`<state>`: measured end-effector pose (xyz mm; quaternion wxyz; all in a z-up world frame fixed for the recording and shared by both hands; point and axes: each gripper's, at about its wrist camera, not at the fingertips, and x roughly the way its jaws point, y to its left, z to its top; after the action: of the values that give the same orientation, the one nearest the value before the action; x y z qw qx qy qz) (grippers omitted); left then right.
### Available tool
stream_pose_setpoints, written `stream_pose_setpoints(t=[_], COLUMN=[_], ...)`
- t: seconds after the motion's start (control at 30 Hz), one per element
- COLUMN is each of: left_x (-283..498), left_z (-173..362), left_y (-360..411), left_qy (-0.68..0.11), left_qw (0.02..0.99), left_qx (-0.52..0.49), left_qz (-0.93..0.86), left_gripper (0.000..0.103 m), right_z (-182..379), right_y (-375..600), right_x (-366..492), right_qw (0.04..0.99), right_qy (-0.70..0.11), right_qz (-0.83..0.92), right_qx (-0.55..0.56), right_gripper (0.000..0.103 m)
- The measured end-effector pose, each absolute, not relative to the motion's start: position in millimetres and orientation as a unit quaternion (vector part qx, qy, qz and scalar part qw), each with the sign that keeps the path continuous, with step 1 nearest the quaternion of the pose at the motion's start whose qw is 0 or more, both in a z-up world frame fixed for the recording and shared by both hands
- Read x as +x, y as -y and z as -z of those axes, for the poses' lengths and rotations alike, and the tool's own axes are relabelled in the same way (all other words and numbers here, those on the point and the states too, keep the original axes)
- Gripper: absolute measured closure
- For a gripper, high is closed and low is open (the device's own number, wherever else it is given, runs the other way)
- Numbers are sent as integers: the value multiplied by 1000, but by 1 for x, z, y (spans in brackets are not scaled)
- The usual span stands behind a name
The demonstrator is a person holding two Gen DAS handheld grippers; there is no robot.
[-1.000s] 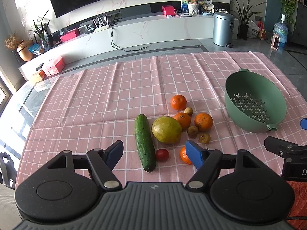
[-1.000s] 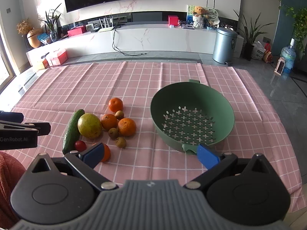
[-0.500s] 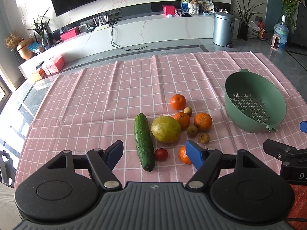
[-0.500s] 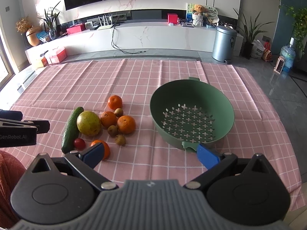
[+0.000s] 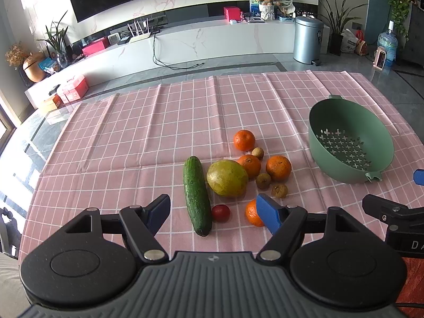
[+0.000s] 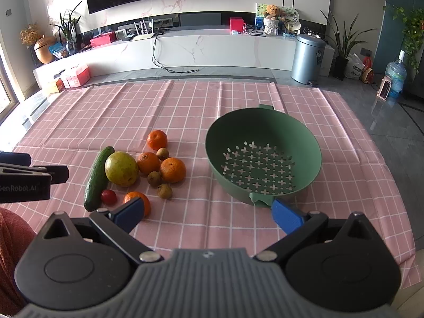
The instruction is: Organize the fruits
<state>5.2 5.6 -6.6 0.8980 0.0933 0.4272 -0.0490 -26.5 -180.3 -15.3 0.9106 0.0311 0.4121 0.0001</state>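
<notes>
Left gripper (image 5: pixel 214 212): both blue-padded fingers (image 5: pixel 267 213) spread wide, nothing between them, held level and pointing forward. Right gripper (image 6: pixel 208 212): fingers (image 6: pixel 287 216) likewise spread wide, empty, same forward pose. The two sit side by side, apart; each one's black body shows at the edge of the other's view.

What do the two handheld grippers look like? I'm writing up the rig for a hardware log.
The left gripper and the right gripper match: black angular linkage arms with silver pivot pins, round black discs either side, a ribbed grey central body, and blue pads on the fingers. White lettering reading "GenRobot.AI" marks the left gripper's side in the right wrist view. A reddish-orange sleeve shows behind it.
</notes>
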Motion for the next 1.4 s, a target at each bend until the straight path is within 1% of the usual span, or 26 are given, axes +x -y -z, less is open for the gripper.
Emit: stream_pose_setpoints(t=[1.4], left_x=[11], left_z=[7], left_y=[-10], left_qy=[-434], left_qw=[895], left_qx=[85], left_qz=[52], left_gripper=[16], right_z=[23], right_y=[180], right_x=[-24], right_qw=[908], right_qy=[-417], right_qz=[-8], right_qx=[41], right_gripper=[4])
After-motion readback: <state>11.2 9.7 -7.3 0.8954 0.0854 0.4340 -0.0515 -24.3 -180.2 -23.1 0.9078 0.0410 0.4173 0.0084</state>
